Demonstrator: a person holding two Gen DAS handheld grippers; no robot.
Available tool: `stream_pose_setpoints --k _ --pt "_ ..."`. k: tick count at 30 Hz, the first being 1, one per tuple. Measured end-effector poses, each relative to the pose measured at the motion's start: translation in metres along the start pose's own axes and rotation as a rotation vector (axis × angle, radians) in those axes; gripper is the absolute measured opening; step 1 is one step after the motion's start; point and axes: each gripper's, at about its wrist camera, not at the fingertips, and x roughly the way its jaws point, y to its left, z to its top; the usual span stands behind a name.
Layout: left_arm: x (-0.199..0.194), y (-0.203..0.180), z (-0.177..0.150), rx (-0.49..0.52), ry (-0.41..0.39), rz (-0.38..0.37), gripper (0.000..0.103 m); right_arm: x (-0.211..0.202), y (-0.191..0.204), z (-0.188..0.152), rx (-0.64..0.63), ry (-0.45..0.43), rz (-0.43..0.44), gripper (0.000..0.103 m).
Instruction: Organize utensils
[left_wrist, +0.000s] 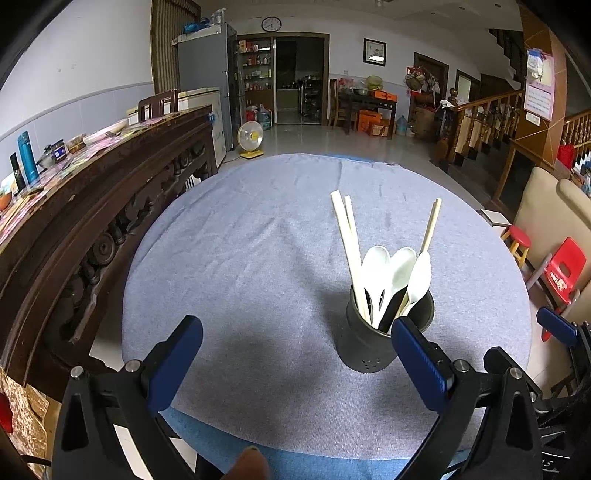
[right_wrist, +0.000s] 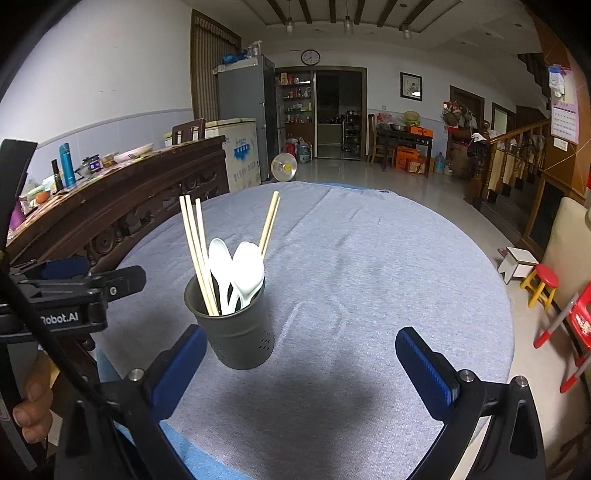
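Both spread wide, gripping nothing: left gripper and right gripper, ribbed blue pads on black frames. Ahead, between the two, upright on a round table under nubby grey cloth: a dark matte cylindrical holder with small drain holes, packed with slim pale wooden chopsticks and glossy white plastic spoons, just beside the left gripper's right pad

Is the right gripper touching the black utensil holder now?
Cannot tell. In the right wrist view the right gripper stands open, its left finger overlapping the black utensil holder; neither contact nor gap shows.
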Motion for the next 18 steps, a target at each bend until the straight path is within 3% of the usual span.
stream_pose_setpoints --k 18 --pt "-0.0047 -0.0035 0.0017 0.006 -0.012 -0.009 0.101 0.0009 0.0014 0.0013 -0.016 -0.009 0.0 0.103"
